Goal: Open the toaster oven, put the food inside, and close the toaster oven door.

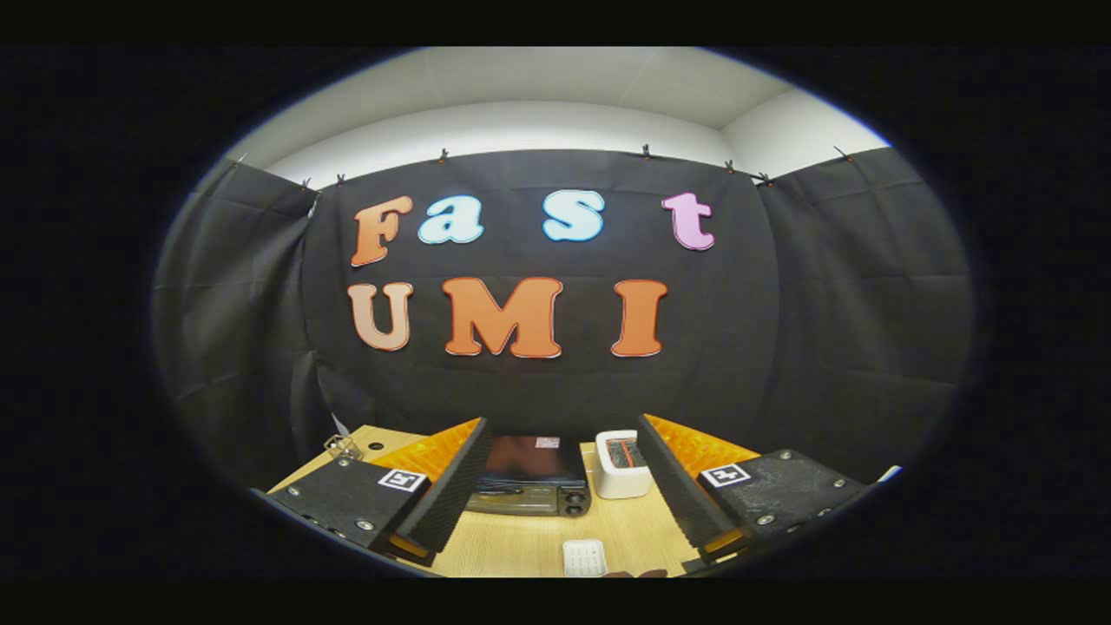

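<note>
- Black cloth wall [555,391] hangs beyond the gripper [560,473], clipped along its top edge.
- White wall [521,126] and ceiling [564,74] above.
- Light wooden tabletop [521,542] beneath.

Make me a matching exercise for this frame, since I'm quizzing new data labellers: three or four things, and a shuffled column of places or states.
Things:
1. toaster oven
2. white toaster
3. small white tray
4. gripper

Places or states:
A. nearest on the table, between the fingertips
B. open, holding nothing
C. beyond the fingers, door shut
D. right beside the oven, slots facing up

Pairs: 1-C, 2-D, 3-A, 4-B
</note>
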Action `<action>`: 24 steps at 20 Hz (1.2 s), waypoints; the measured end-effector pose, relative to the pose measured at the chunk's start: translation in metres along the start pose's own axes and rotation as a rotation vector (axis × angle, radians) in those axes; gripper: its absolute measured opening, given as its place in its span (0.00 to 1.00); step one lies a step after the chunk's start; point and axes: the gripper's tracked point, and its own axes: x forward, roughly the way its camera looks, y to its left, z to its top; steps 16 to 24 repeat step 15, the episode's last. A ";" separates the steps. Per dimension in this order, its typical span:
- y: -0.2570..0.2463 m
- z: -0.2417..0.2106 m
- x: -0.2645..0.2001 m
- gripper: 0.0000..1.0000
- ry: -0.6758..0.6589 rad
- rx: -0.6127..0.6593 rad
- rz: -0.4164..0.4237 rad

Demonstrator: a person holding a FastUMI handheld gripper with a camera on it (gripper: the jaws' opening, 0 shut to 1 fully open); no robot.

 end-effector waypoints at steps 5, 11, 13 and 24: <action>-0.001 0.002 -0.002 0.99 -0.021 0.027 -0.004; -0.001 0.014 -0.003 0.99 -0.082 0.044 -0.056; 0.005 0.015 -0.006 0.99 -0.093 0.036 -0.040; 0.010 0.016 -0.008 0.99 -0.107 0.011 -0.030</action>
